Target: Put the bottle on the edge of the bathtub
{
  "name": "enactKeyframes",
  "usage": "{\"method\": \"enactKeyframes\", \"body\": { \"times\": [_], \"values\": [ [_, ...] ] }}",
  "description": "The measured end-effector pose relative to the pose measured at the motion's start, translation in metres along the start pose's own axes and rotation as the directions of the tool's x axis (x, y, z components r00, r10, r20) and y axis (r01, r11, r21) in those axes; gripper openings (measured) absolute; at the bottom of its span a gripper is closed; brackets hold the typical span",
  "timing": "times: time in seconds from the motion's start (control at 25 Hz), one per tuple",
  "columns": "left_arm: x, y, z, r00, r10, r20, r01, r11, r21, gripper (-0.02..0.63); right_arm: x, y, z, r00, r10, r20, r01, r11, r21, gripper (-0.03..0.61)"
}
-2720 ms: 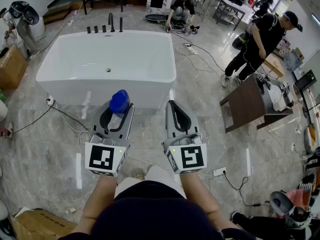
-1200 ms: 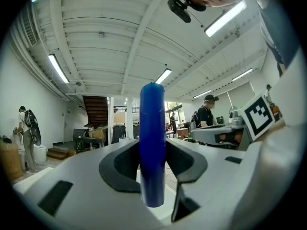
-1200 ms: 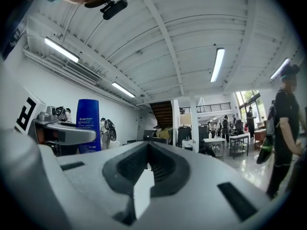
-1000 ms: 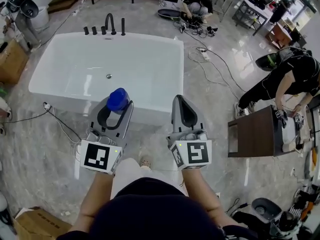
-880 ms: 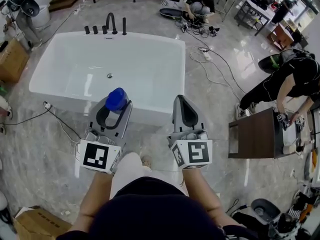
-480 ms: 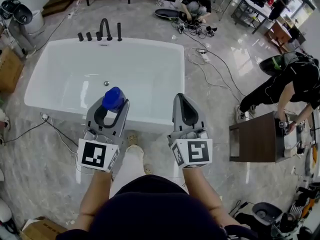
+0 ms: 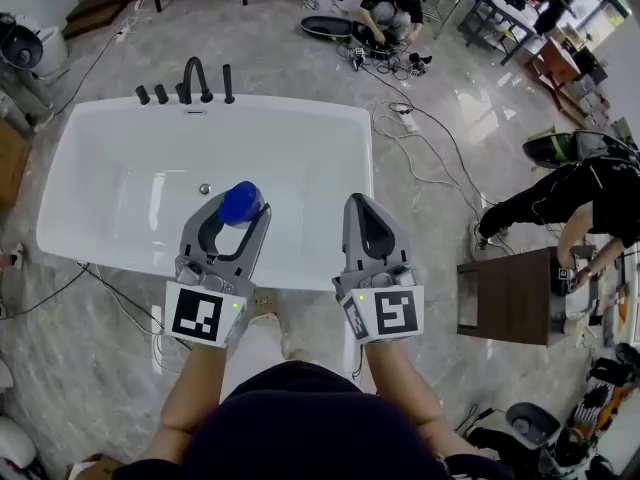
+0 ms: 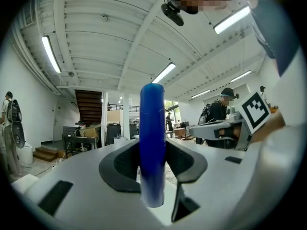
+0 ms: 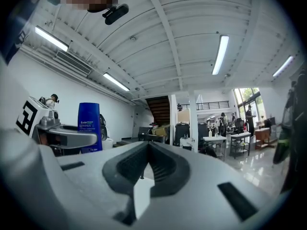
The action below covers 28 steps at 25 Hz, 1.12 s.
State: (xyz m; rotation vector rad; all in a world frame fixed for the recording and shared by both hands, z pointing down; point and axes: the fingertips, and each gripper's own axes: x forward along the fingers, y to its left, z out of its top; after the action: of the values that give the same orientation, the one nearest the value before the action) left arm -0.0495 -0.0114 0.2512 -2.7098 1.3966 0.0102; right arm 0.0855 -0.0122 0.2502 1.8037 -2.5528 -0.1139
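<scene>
A blue bottle (image 7: 241, 203) stands upright between the jaws of my left gripper (image 7: 240, 208), which is shut on it. In the left gripper view the blue bottle (image 8: 152, 143) fills the middle between the jaws. The bottle hangs over the white bathtub (image 7: 100, 258), just inside its near rim. My right gripper (image 7: 361, 208) is shut and holds nothing, beside the left one over the tub's near right part. From the right gripper view (image 9: 144, 164) the bottle (image 9: 89, 127) shows at the left.
Black taps (image 7: 190, 78) stand at the tub's far rim. Cables (image 7: 420, 138) run over the marble floor to the right. A dark wooden table (image 7: 515, 298) and a bending person (image 7: 580, 188) are at the right; another person (image 7: 390, 8) crouches beyond the tub.
The view has come closer to the tub. Both grippers now hang over its near rim, the left still shut on the bottle.
</scene>
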Motion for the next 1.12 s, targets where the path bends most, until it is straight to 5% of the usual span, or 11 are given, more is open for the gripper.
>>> {"method": "enactKeyframes", "body": {
  "times": [0.28, 0.52, 0.76, 0.92, 1.12],
  "values": [
    [0.053, 0.046, -0.025, 0.998, -0.063, -0.030, 0.062, 0.998, -0.012, 0.156, 0.066, 0.002, -0.015, 0.999, -0.006, -0.035, 0.006, 1.000, 0.011, 0.000],
    [0.091, 0.060, -0.040, 0.994, -0.107, -0.028, 0.107, 0.994, -0.011, 0.156, 0.100, 0.013, -0.016, 0.996, 0.083, -0.021, -0.081, 0.995, 0.056, 0.023],
    [0.114, 0.057, -0.049, 0.992, -0.124, -0.038, 0.125, 0.992, 0.003, 0.156, 0.115, 0.033, -0.009, 0.976, 0.219, 0.012, -0.219, 0.972, 0.087, 0.117],
    [0.126, 0.057, -0.056, 0.991, -0.121, -0.051, 0.121, 0.993, -0.002, 0.156, 0.129, 0.044, -0.008, 0.948, 0.318, 0.020, -0.318, 0.938, 0.138, 0.229],
    [0.142, 0.049, -0.058, 0.990, -0.130, -0.062, 0.131, 0.991, 0.000, 0.156, 0.147, 0.047, -0.011, 0.914, 0.406, -0.004, -0.398, 0.896, 0.195, 0.293]
  ]
}}
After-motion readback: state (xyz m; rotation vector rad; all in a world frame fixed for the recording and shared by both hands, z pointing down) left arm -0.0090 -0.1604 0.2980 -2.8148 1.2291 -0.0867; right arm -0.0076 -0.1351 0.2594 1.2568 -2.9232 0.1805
